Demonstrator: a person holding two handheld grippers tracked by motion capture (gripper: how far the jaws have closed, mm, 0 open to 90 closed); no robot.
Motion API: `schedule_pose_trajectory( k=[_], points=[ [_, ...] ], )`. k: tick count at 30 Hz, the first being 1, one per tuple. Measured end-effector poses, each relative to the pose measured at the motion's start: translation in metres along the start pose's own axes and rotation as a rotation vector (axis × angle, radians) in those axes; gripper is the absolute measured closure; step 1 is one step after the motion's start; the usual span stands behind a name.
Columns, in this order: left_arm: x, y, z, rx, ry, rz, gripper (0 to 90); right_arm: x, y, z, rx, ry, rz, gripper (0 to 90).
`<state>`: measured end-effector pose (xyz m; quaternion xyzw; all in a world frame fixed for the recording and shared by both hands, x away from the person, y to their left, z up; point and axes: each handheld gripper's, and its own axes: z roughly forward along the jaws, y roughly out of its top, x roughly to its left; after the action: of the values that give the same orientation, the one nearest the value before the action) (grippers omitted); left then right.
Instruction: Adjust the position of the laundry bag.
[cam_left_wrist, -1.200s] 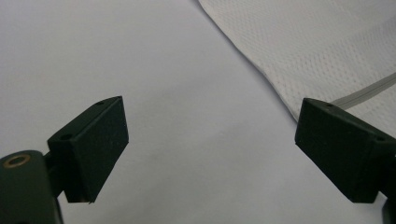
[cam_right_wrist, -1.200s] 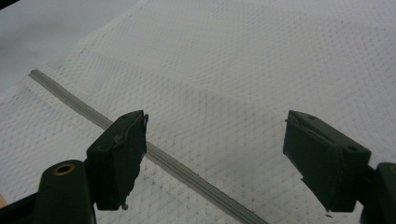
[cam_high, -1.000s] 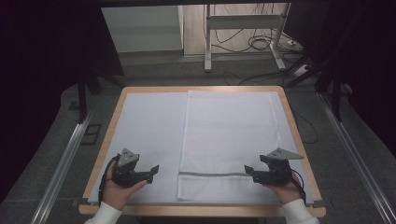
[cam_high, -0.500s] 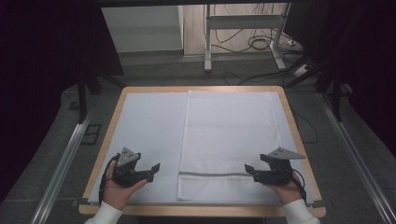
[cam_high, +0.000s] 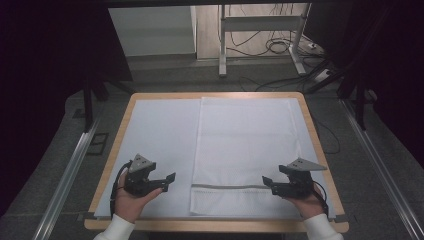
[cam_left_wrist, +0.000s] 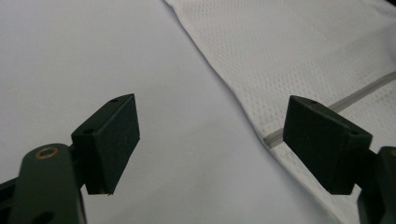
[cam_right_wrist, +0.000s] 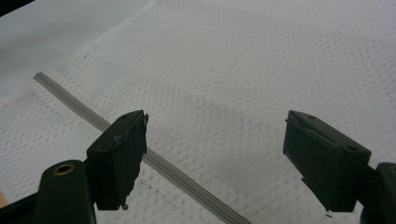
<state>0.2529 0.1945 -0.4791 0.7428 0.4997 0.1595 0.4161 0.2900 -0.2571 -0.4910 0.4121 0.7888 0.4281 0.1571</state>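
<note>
A white mesh bag (cam_high: 245, 150) with a grey zipper (cam_high: 231, 187) near its front end lies flat on the right half of the table. My left gripper (cam_high: 170, 182) rests open on the white sheet just left of the bag's front left corner; the bag's edge (cam_left_wrist: 261, 116) and the zipper (cam_left_wrist: 345, 100) lie ahead of its jaws. My right gripper (cam_high: 267, 183) stands open at the bag's front right, its jaws over the mesh (cam_right_wrist: 224, 93) and the zipper (cam_right_wrist: 154, 161). Nothing is held between either pair of jaws.
The table (cam_high: 210, 96) has a wooden rim and a white sheet (cam_high: 155, 135) over its top. Metal rails (cam_high: 70, 175) run along both sides on the floor. A desk frame (cam_high: 260, 35) and cables (cam_high: 280, 47) stand beyond the far edge.
</note>
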Motion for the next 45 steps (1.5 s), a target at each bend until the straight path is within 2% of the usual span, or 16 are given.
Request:
schedule_pose_trajectory(
  k=[5, 17, 25, 34, 39, 45],
  points=[
    [0.001, 0.004, 0.0, -0.002, -0.001, -0.015, 18.9, 0.002, 0.0, 0.001, 0.001, 0.008, 0.008, 21.2],
    [-0.008, 0.009, 0.011, 0.055, -0.012, -0.024, 21.4, 0.0, -0.002, -0.005, -0.01, -0.019, 0.01, 21.5],
    [-0.024, 0.016, 0.033, 0.109, -0.049, -0.014, 22.2, -0.001, -0.001, -0.006, -0.01, -0.033, 0.001, 21.6],
    [-0.032, 0.022, 0.044, 0.115, -0.064, -0.021, 23.6, -0.005, -0.002, -0.008, -0.012, -0.05, 0.001, 21.9],
    [-0.032, 0.023, 0.048, 0.113, -0.093, -0.05, 24.7, -0.006, -0.002, -0.008, -0.011, -0.06, 0.001, 22.4],
    [-0.034, 0.024, 0.057, 0.132, -0.104, -0.061, 24.6, -0.005, -0.002, -0.006, -0.002, -0.059, -0.005, 22.3]
  ],
)
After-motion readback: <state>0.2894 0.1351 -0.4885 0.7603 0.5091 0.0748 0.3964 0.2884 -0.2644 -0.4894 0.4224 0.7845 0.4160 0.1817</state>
